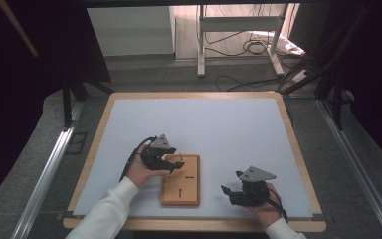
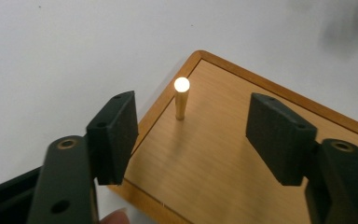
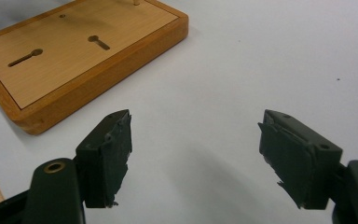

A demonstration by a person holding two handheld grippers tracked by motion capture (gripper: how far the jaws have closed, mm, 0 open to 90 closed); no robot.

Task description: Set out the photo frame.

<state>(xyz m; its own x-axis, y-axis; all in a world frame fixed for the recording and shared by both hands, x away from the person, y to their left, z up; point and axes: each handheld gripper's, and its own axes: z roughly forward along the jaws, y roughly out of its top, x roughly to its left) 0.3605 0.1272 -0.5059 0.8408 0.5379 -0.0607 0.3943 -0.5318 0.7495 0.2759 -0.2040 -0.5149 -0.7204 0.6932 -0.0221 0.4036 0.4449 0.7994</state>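
Observation:
A wooden board [image 1: 181,191] with two keyhole slots lies near the table's front edge, slightly left of centre. A small brass peg [image 2: 181,100] stands upright near one corner of the board [image 2: 223,154]. My left gripper [image 1: 171,163] hovers over the board's far left corner, open, its pads [image 2: 116,133] on either side of the peg but short of it. My right gripper [image 1: 227,193] rests low to the right of the board, open with nothing between its pads [image 3: 109,151]. In the right gripper view the board [image 3: 81,56] shows its slots [image 3: 98,42].
The board sits on a white mat [image 1: 219,129] over a wood-edged table [image 1: 298,149]. Beyond the table stand a metal frame [image 1: 238,35] and cables [image 1: 258,47] on the floor. Bare mat stretches behind and to both sides of the board.

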